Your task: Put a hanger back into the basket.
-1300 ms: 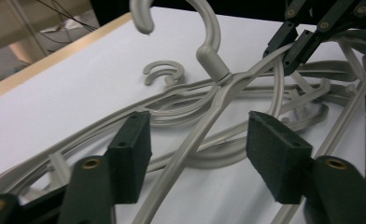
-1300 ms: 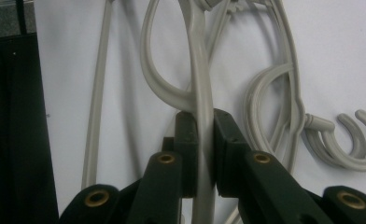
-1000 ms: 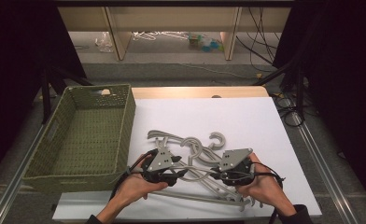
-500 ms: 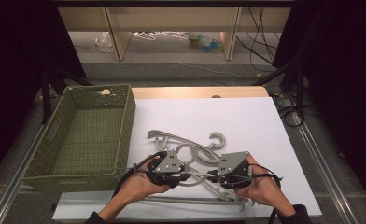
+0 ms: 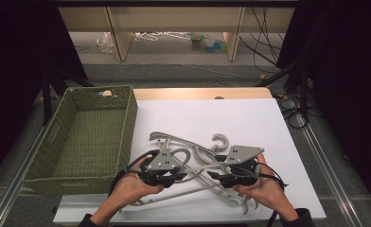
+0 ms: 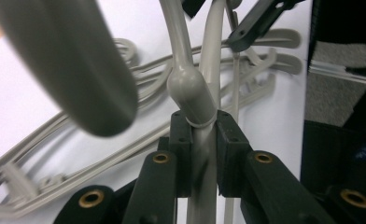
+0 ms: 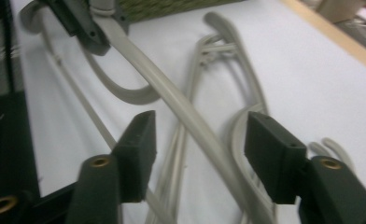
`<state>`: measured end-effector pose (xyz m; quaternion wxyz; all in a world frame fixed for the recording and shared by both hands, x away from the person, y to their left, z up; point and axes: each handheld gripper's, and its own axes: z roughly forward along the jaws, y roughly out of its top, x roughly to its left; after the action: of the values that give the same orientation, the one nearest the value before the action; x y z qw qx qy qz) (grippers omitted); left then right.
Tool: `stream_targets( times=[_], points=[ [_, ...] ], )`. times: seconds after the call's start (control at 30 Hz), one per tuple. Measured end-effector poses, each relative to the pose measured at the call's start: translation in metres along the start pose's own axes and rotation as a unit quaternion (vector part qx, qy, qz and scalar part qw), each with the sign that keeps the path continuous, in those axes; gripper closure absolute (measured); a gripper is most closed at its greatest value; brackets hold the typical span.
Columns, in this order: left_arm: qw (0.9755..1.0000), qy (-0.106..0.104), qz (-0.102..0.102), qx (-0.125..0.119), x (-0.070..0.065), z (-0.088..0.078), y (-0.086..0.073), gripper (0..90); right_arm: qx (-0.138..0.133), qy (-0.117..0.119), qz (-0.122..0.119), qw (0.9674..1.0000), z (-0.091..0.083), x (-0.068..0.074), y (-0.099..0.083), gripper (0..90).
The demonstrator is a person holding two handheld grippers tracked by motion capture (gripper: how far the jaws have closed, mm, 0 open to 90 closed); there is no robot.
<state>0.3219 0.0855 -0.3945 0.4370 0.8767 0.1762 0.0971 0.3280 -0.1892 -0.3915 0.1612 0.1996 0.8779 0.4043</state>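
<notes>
Sitting left of the hangers (image 5: 198, 163), green woven basket (image 5: 56, 177), contents unclear.

Tangled grey plastic hangers (image 5: 198, 163) on white tabletop

The hangers (image 5: 200, 163) look like smooth, slightly glossy grey plastic. The basket (image 5: 86, 137) is rough woven green fibre. The table cover (image 5: 250, 120) is matt white; the table edge (image 5: 198, 93) is pale wood.
</notes>
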Motion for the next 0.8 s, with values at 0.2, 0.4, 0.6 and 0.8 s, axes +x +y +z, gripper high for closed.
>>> stream_targets(
  times=[0.2,0.4,0.6,0.8],
  points=[
    [0.9992,0.030,-0.026,-0.007,0.015,-0.013,-0.003,79.1,-0.045,-0.039,0.034,0.9976,-0.005,-0.002,0.002,35.3],
    [0.9975,0.052,-0.045,-0.017,0.025,-0.027,-0.002,79.1,-0.076,-0.052,0.049,0.9945,-0.012,0.004,0.004,33.0],
    [0.9934,0.076,-0.077,-0.037,0.035,-0.043,-0.002,79.1,-0.079,-0.043,0.068,0.9936,-0.012,0.012,-0.001,31.2],
    [0.9915,0.080,-0.088,-0.052,0.041,-0.052,0.000,79.0,-0.071,-0.044,0.080,0.9933,-0.007,0.011,-0.014,28.7]
  ],
)
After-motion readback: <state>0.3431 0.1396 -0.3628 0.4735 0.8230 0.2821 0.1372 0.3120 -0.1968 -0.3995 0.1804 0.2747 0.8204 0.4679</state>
